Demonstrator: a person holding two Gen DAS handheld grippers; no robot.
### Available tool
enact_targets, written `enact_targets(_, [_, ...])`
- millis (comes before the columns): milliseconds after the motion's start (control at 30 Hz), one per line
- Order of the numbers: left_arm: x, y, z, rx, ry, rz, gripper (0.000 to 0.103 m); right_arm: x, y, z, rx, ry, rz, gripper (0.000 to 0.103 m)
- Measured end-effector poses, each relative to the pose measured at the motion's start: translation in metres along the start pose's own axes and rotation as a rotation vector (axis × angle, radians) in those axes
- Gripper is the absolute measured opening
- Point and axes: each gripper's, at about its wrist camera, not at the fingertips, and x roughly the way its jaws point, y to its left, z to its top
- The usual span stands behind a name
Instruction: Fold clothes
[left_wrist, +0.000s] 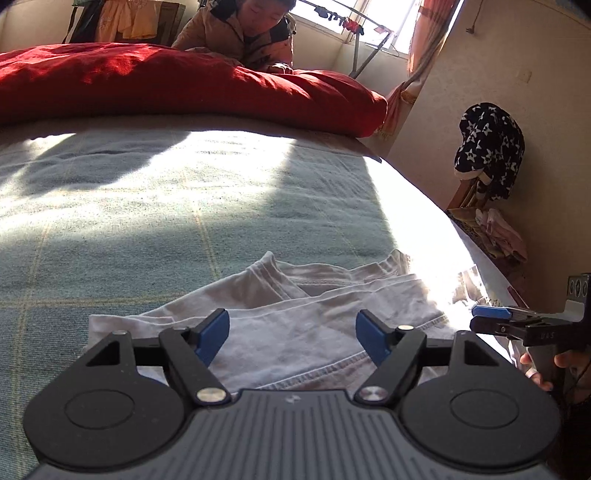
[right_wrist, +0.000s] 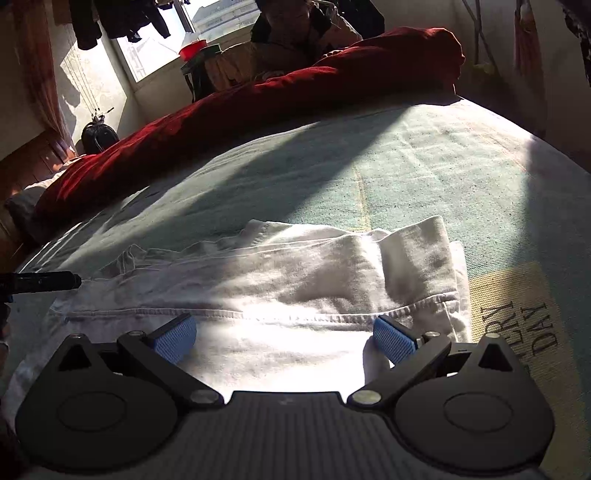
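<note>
A: Where's the white garment (right_wrist: 295, 295)?
B: Flat on the green blanket (left_wrist: 147, 206), on the near side of the red quilt (left_wrist: 166, 85).
A: The grippers?
B: Left gripper (left_wrist: 292, 338) and right gripper (right_wrist: 284, 341) both gape wide over the garment, gripping nothing.

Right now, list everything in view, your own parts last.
white garment: one, off-white, lying rumpled on the bed's near edge
bed cover: one, pale green check, under the garment
red quilt: one, red, heaped at the bed's far side
star-print cloth: one, black with white stars, hanging by the wall
person: one, tan jacket, behind the quilt
left gripper: one, black with blue pads, open over the garment
right gripper: one, black with blue pads, open over the garment
</note>
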Motion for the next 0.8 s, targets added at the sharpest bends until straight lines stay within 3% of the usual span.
enact_targets(167, [0.004, 0.022, 0.000, -0.074, -0.009, 0.103, 0.075, -0.001, 0.007, 0.001, -0.057, 0.023, -0.027, 0.103])
enact_targets(267, [-0.007, 0.017, 0.006, -0.056, -0.031, 0.086, 0.075, -0.007, 0.008, 0.009, -0.035, 0.015, -0.026, 0.103])
enact_targets(400, [-0.012, 0.008, 0.007, -0.044, -0.014, 0.037, 0.078, -0.009, 0.007, 0.031, -0.017, -0.051, 0.047, 0.103])
enact_targets(467, [-0.010, 0.012, 0.002, -0.051, 0.000, 0.050, 0.078, 0.002, 0.002, 0.036, -0.004, -0.048, 0.044, 0.103])
enact_targets(600, [-0.008, 0.031, -0.011, -0.048, -0.011, 0.138, 0.078, 0.022, -0.022, 0.029, 0.037, -0.036, -0.086, 0.103])
enact_targets(733, [-0.015, 0.025, -0.009, 0.018, -0.027, 0.222, 0.078, 0.011, -0.027, 0.023, 0.047, -0.069, -0.096, 0.103])
enact_targets(800, [-0.025, 0.021, -0.005, 0.025, -0.049, 0.209, 0.078, 0.006, -0.024, 0.026, 0.057, -0.066, -0.112, 0.103])
